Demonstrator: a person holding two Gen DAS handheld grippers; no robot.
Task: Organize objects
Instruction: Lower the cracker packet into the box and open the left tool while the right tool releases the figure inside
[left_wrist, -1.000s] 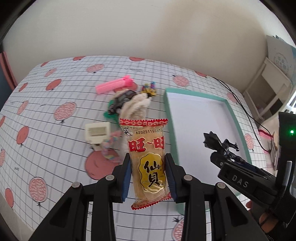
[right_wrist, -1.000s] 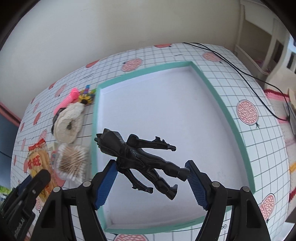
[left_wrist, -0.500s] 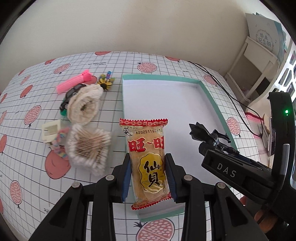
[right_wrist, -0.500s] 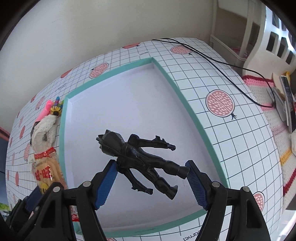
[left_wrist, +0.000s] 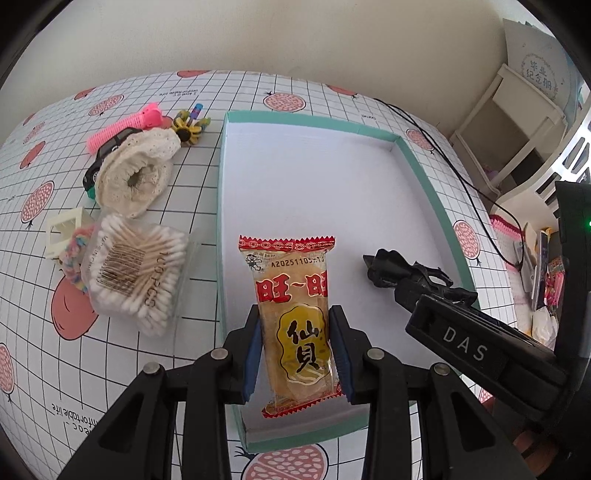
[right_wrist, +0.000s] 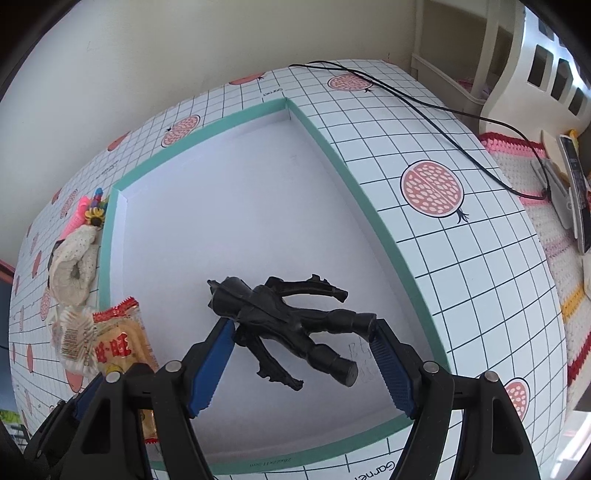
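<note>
Both loads now hang over the teal-rimmed tray (left_wrist: 436, 192), the left gripper (left_wrist: 295, 350) clamped on the upright snack packet (left_wrist: 295, 314) above its near-left corner, the right gripper (right_wrist: 303, 350) spanning the black figure (right_wrist: 291, 321) lengthwise, whereas earlier the packet was over the cluttered tablecloth beside the tray.

Right gripper (right_wrist: 301, 349) clamped on black toy figure (right_wrist: 291, 321), above white tray (right_wrist: 207, 144) with teal rim. Snack packet (right_wrist: 118, 341) at left, in left gripper (right_wrist: 79, 400).
</note>
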